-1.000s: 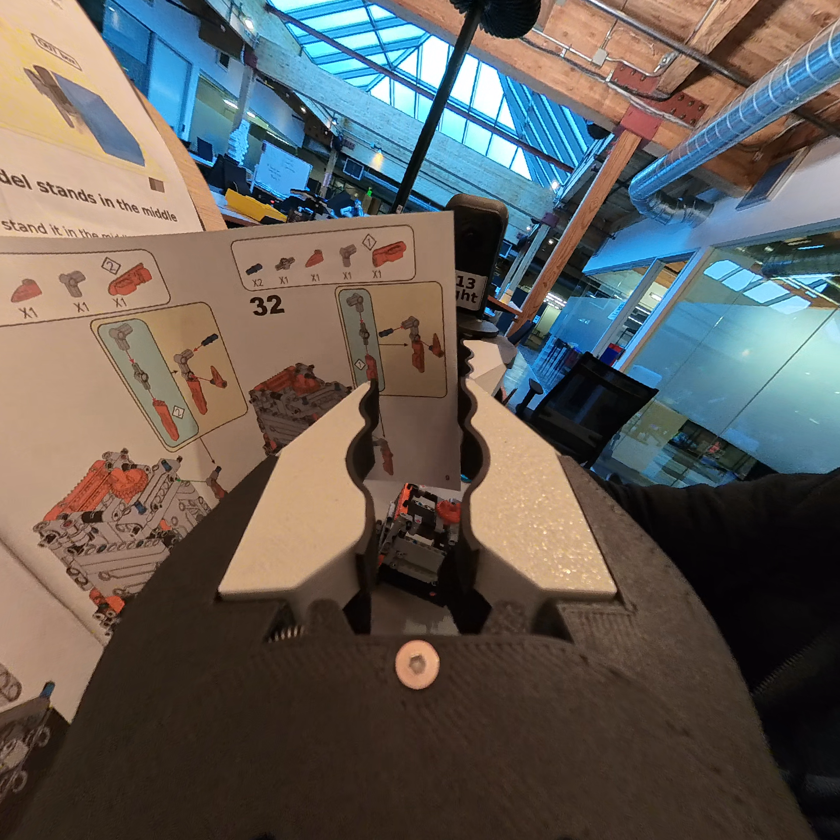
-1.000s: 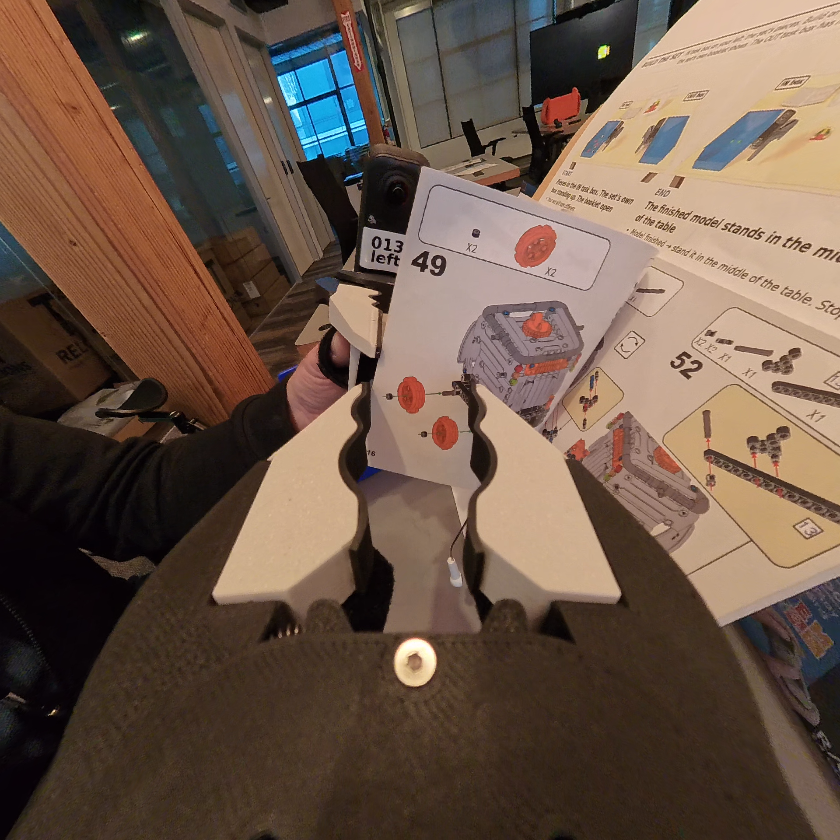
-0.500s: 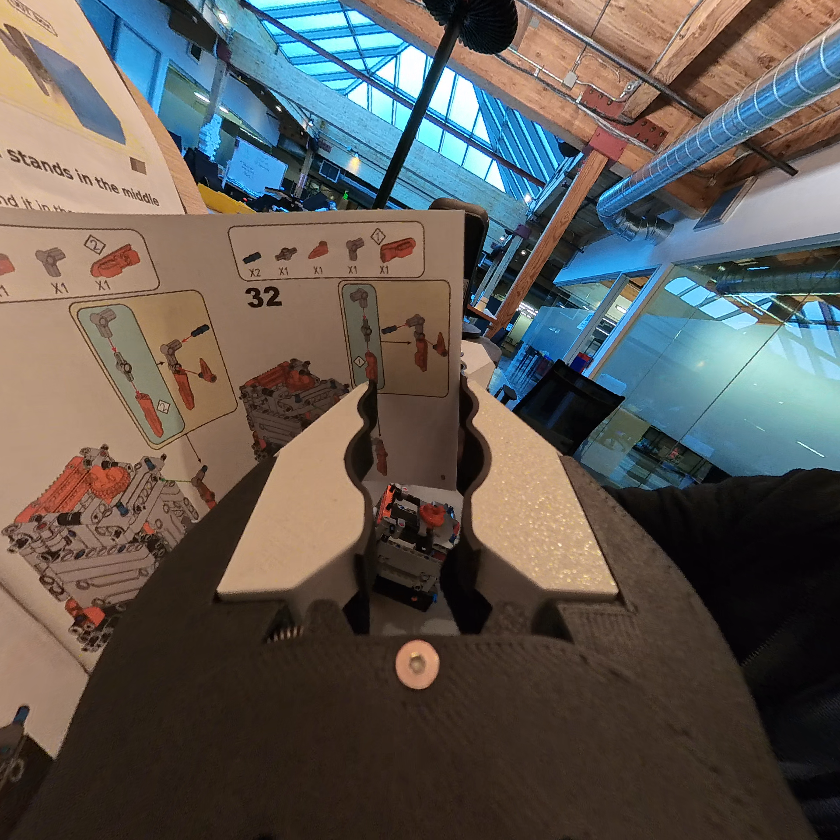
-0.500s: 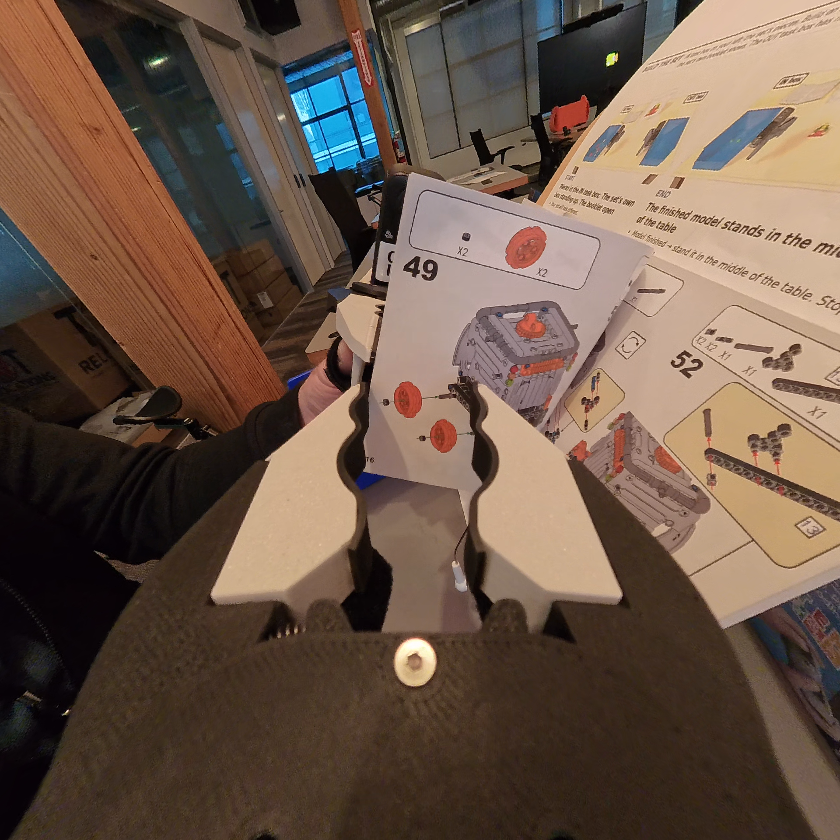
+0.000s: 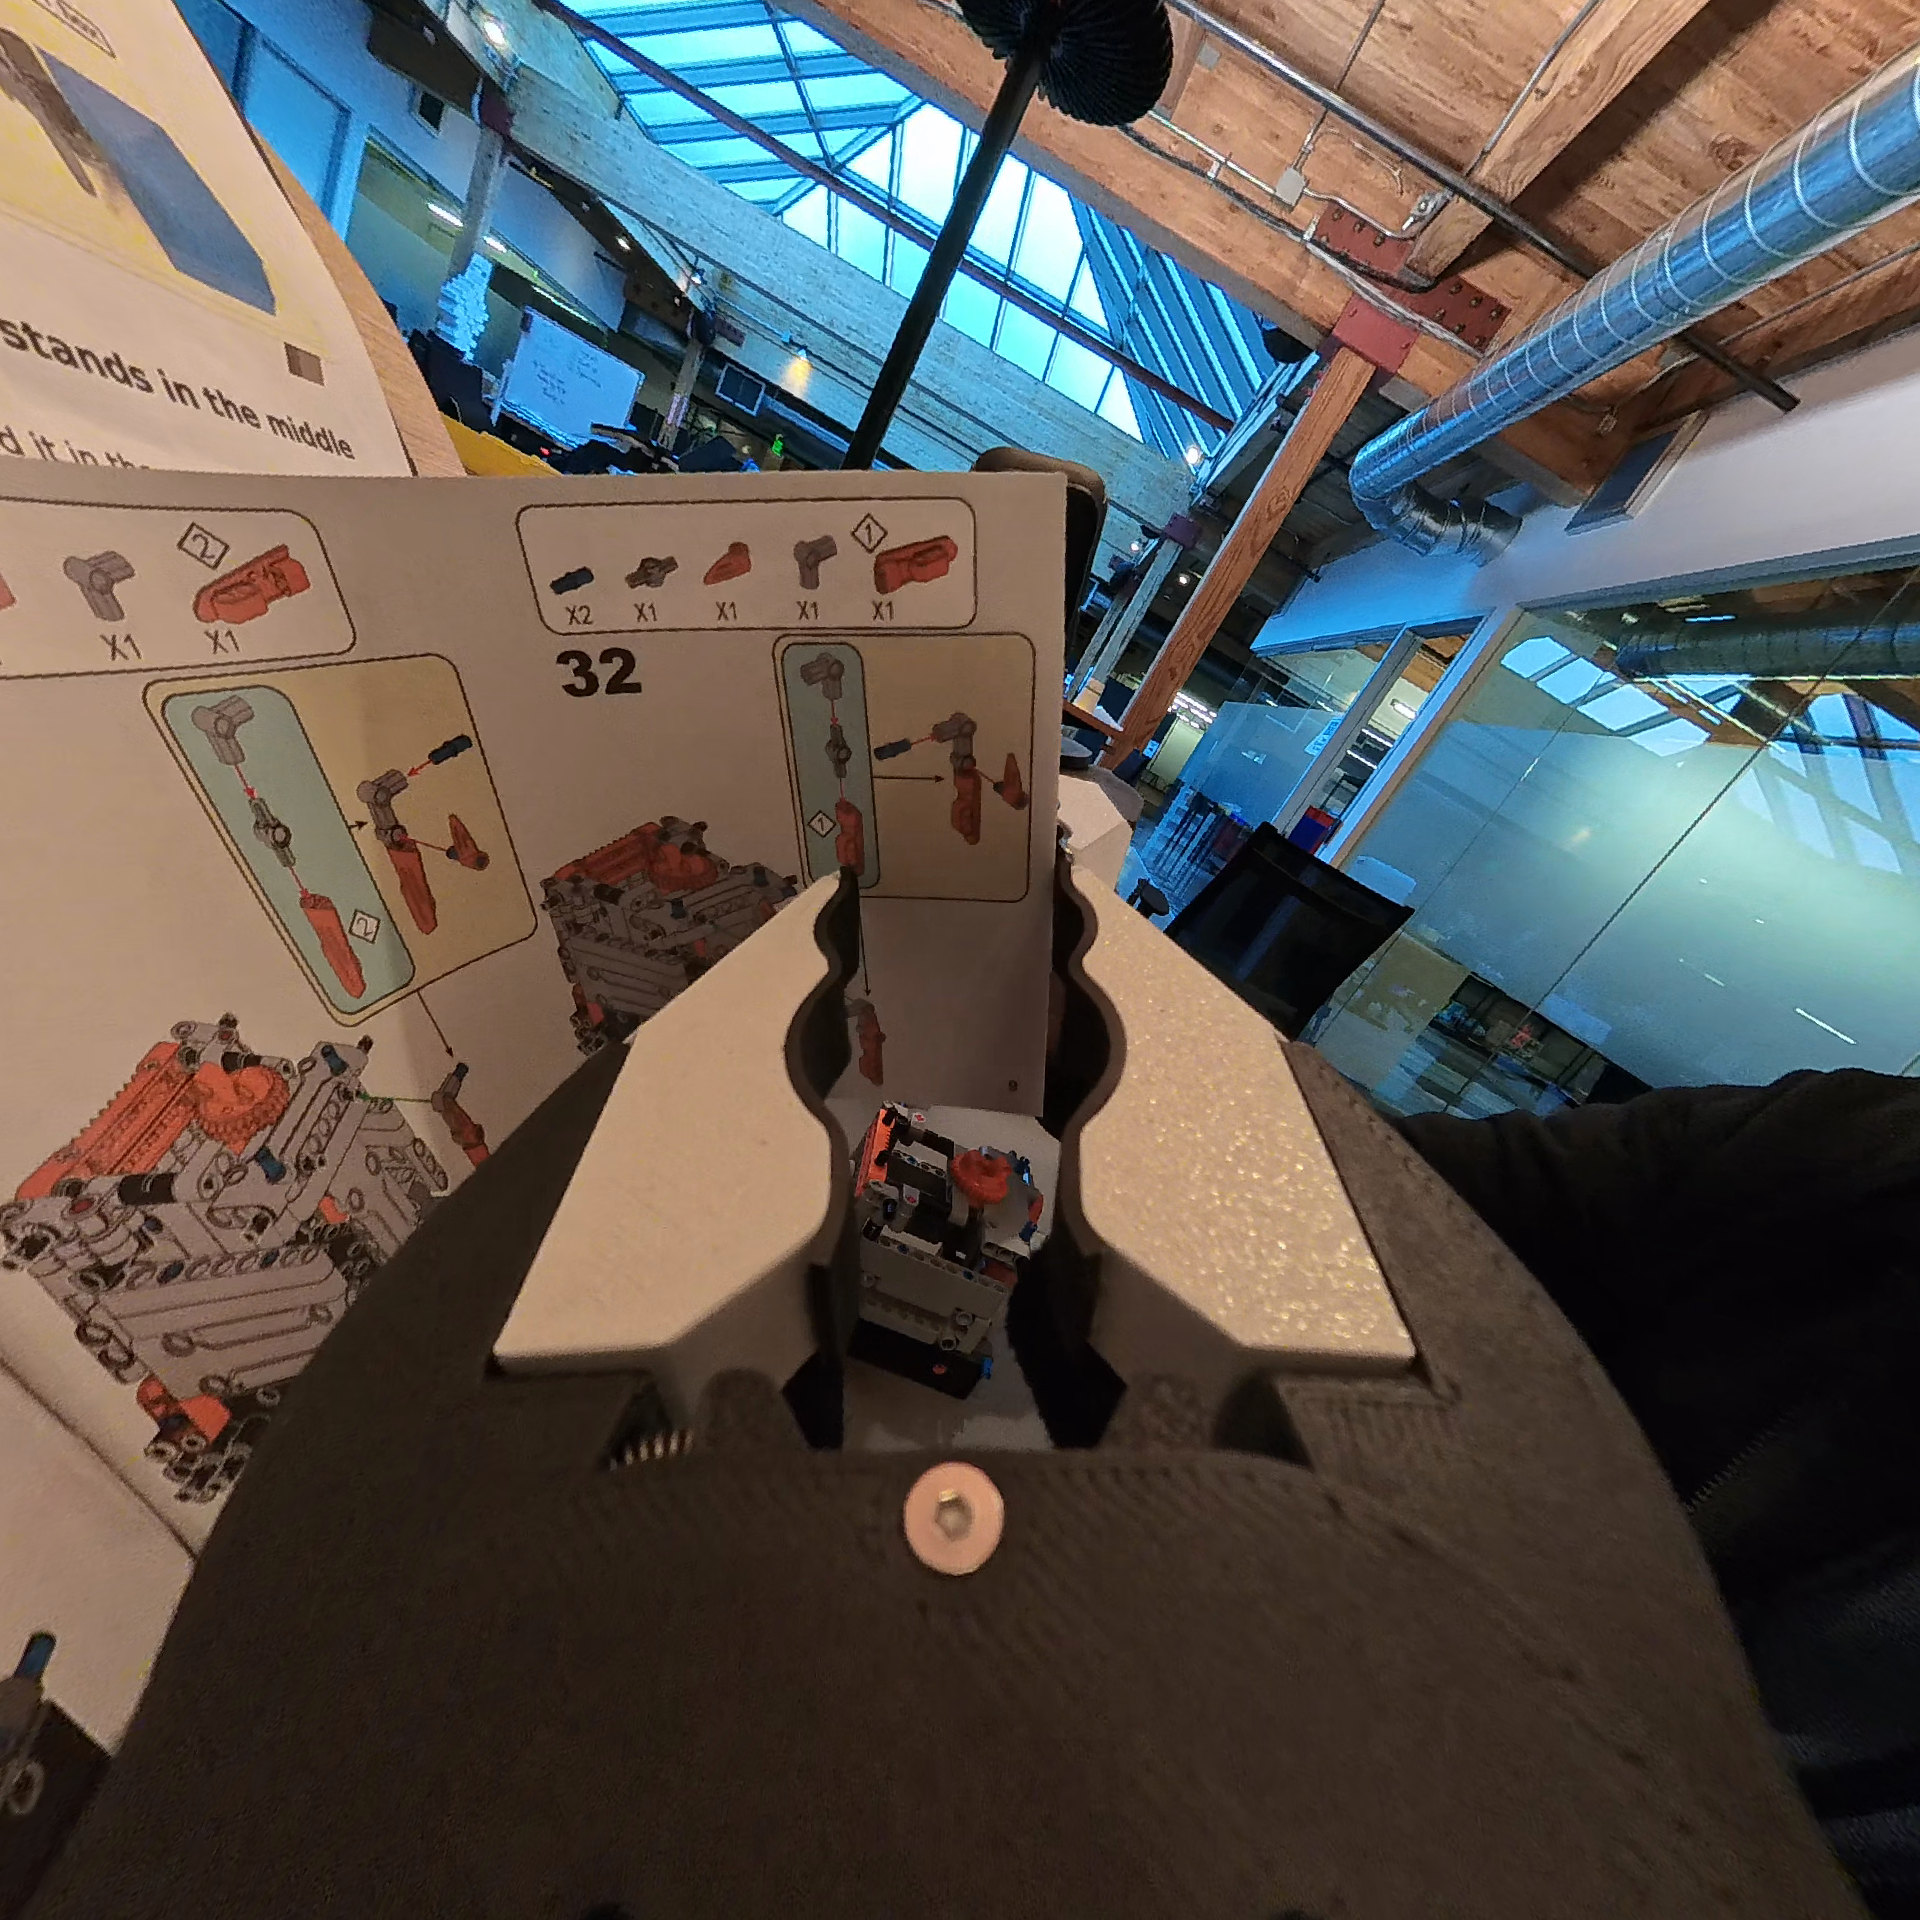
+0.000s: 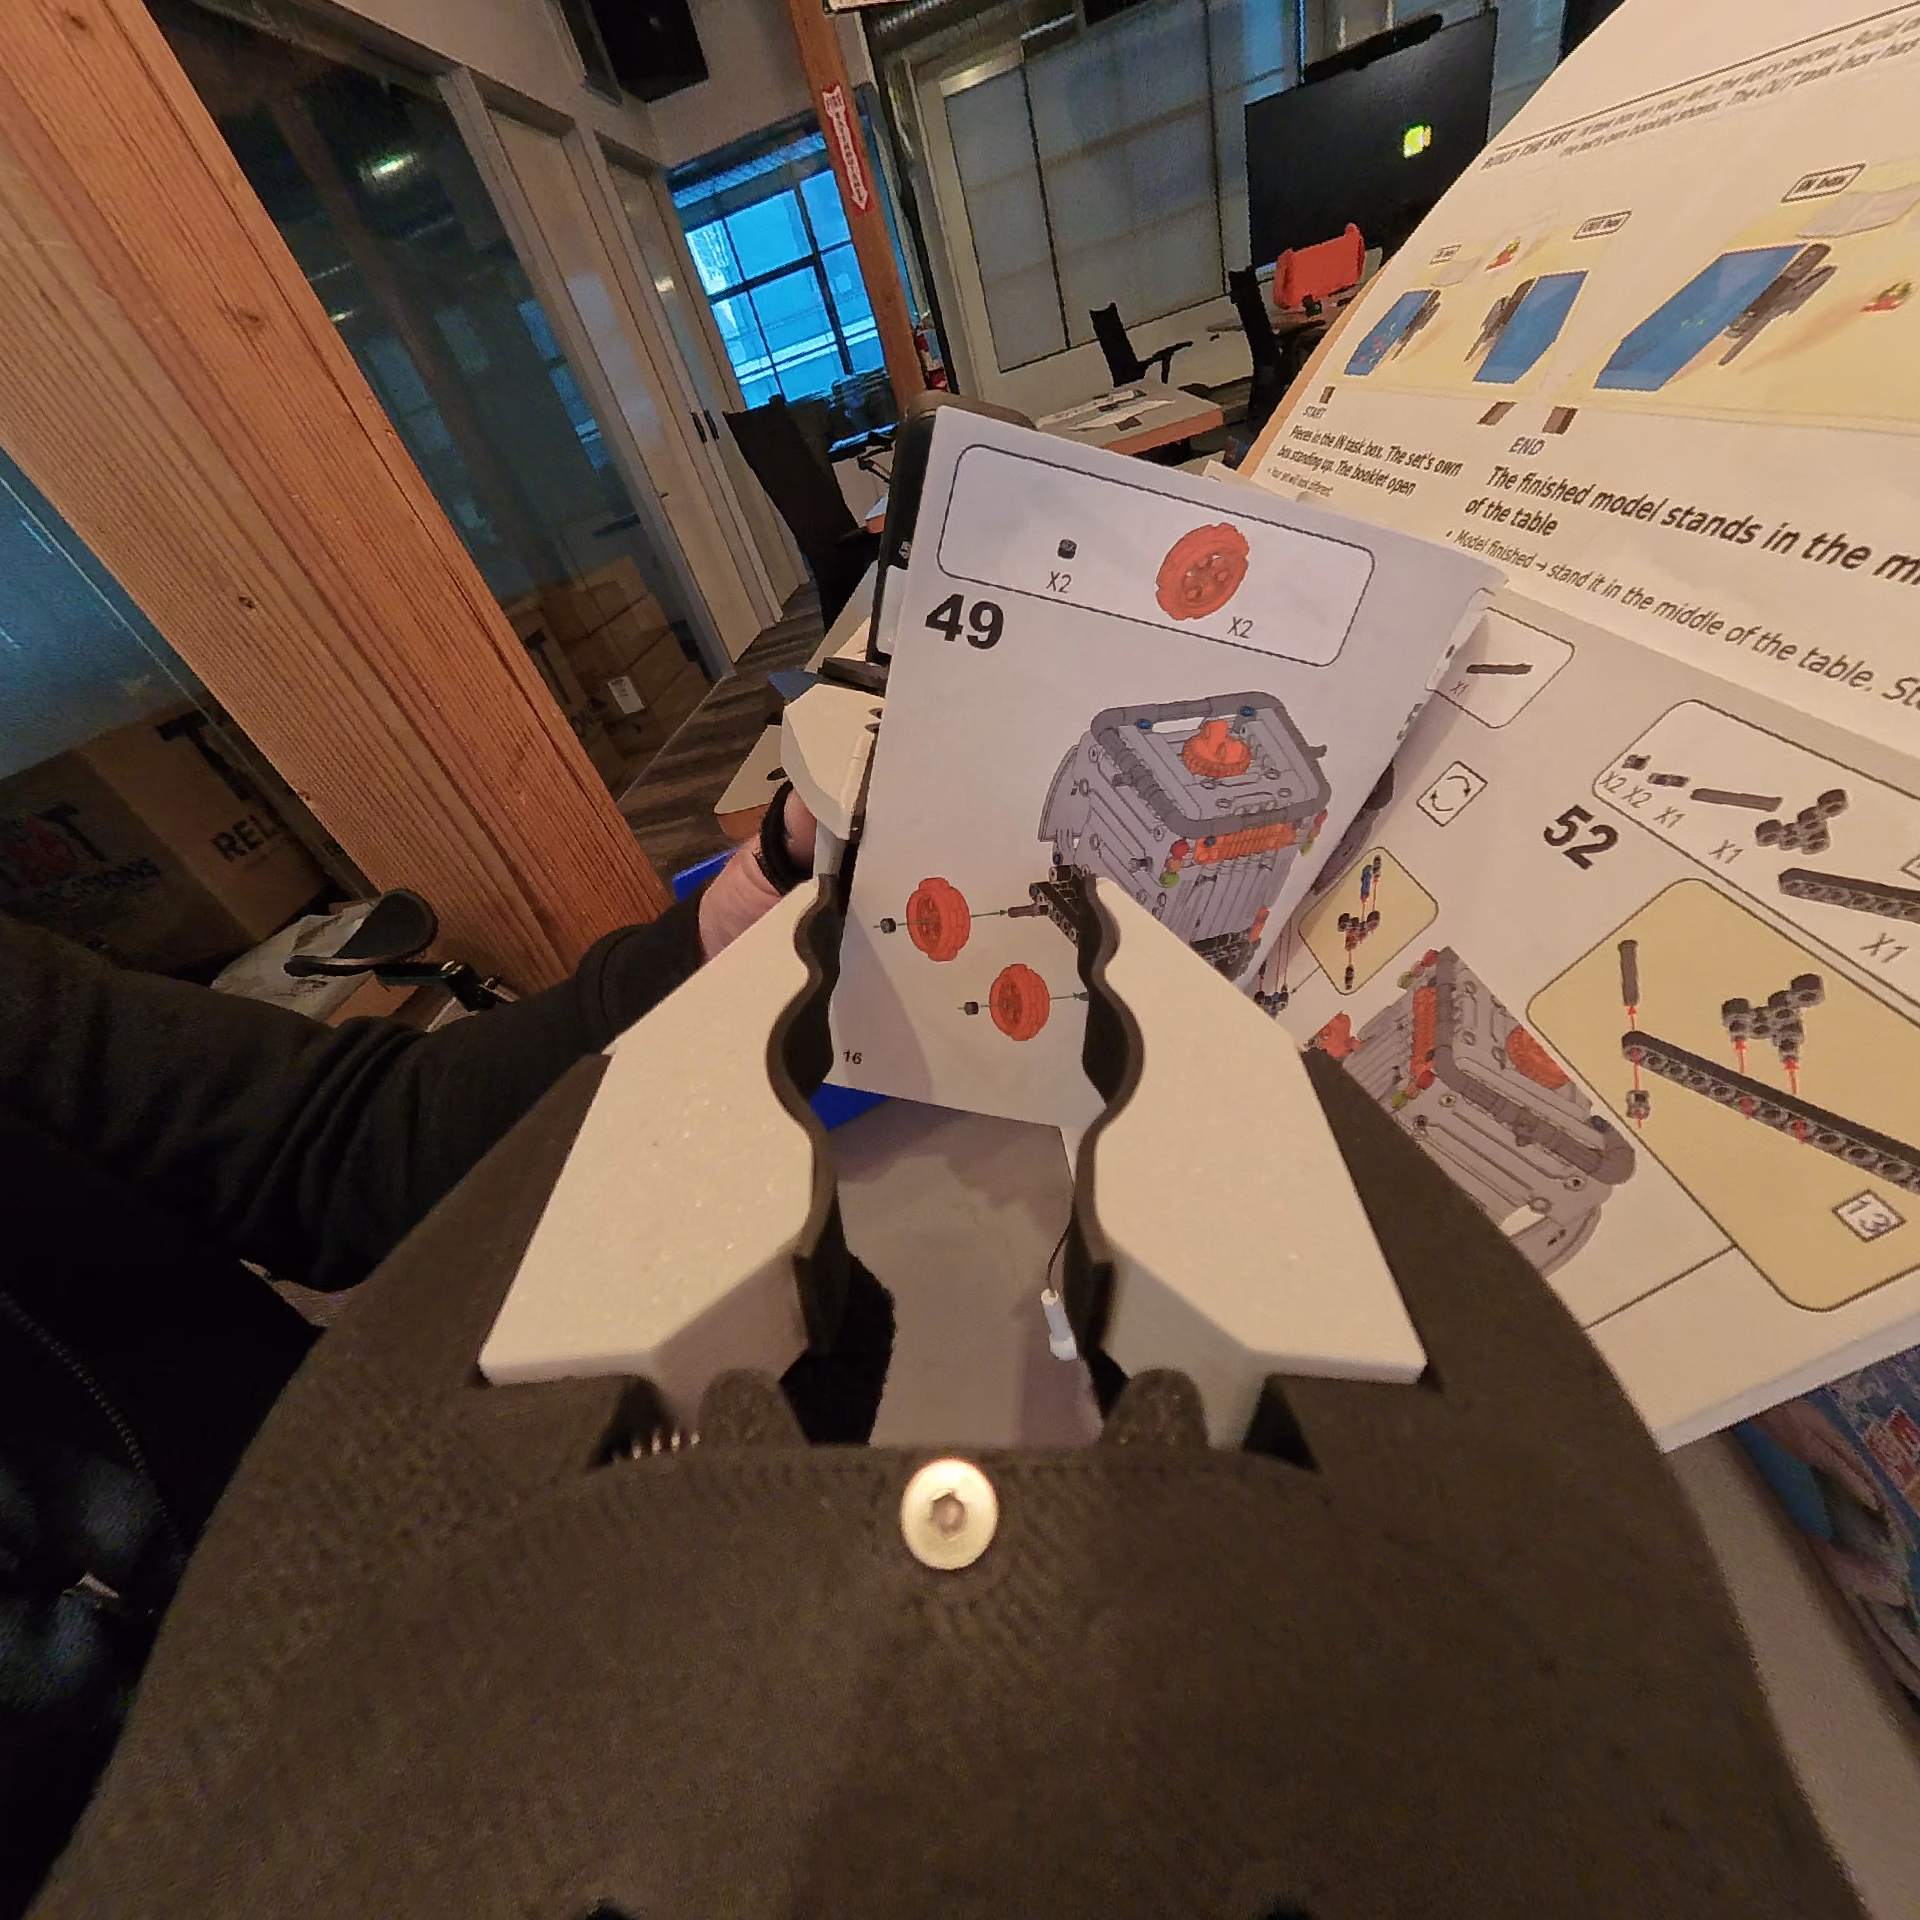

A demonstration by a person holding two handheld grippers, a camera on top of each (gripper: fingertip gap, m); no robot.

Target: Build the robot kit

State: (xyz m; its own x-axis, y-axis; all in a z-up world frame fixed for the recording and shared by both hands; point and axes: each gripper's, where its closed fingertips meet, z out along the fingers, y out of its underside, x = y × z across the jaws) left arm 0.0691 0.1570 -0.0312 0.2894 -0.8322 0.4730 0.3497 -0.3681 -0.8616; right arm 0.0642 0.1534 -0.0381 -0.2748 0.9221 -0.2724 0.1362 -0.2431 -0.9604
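Timber beams span the office ceiling. Both grippers, left gripper (image 5: 951,914) and right gripper (image 6: 956,914), gape empty beside an instruction booklet page (image 6: 1091,790); a small brick model (image 5: 940,1216) stands on the bench (image 5: 935,1413) beyond the left gripper.

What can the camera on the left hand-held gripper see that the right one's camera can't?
Only the left wrist view shows the small grey and orange brick model, seen through the open left hand-held gripper, plus the skylight and silver duct.

Only the right wrist view shows a hand, the wooden pillar and cardboard boxes, beyond the open right hand-held gripper.

Both show the upright instruction page, from opposite sides.
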